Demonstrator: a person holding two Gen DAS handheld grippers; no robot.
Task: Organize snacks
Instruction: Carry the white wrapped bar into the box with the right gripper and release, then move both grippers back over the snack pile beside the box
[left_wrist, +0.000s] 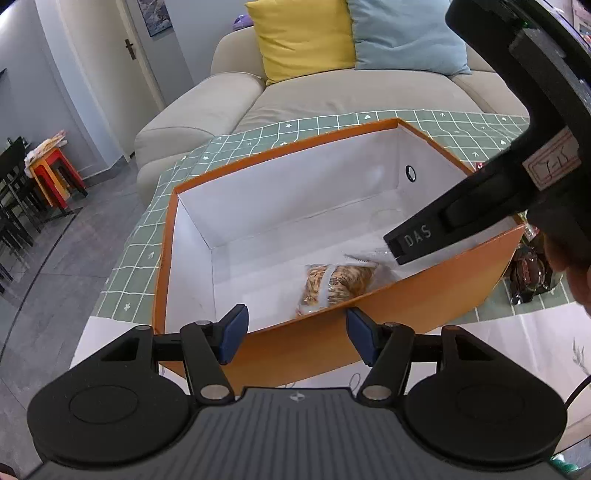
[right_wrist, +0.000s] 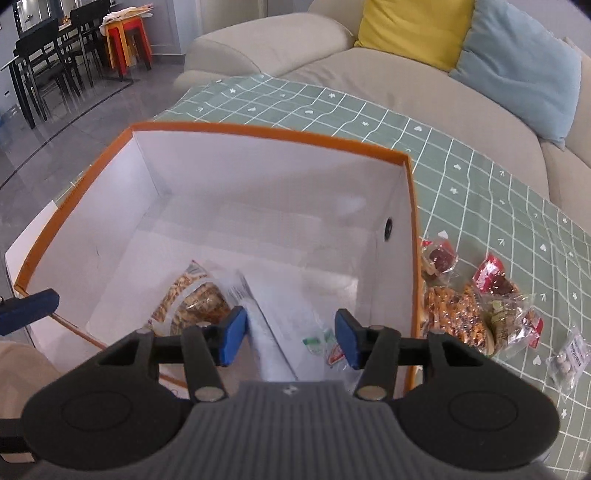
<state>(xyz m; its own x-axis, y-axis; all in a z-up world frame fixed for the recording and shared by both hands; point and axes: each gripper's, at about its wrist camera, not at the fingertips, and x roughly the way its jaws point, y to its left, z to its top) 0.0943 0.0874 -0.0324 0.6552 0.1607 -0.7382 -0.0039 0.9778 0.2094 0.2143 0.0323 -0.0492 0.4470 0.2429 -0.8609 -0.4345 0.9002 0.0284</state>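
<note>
Left wrist view puts my left gripper (left_wrist: 293, 334) angled steeply down just outside the near wall of the orange cardboard box with the white lining (left_wrist: 436, 291), jaws spread wide with nothing between them. My right gripper (left_wrist: 417, 240) reaches in from the upper right, tilted down over the box's right end, a bit of the hand behind it.

From the right wrist, the right gripper (right_wrist: 290, 336) looks down into the box (right_wrist: 413, 236) — jaws spread, pads clear of the clear plastic snack packet with a white panel (right_wrist: 280, 325) lying on the box floor below them. Beside it lies a clear bag of golden-brown twisted snacks (right_wrist: 192, 299). More wrapped snacks (right_wrist: 465, 310) sit outside the box's right wall on the worktop's green grid-patterned cloth (right_wrist: 480, 177) — near the box, not inside.
</note>
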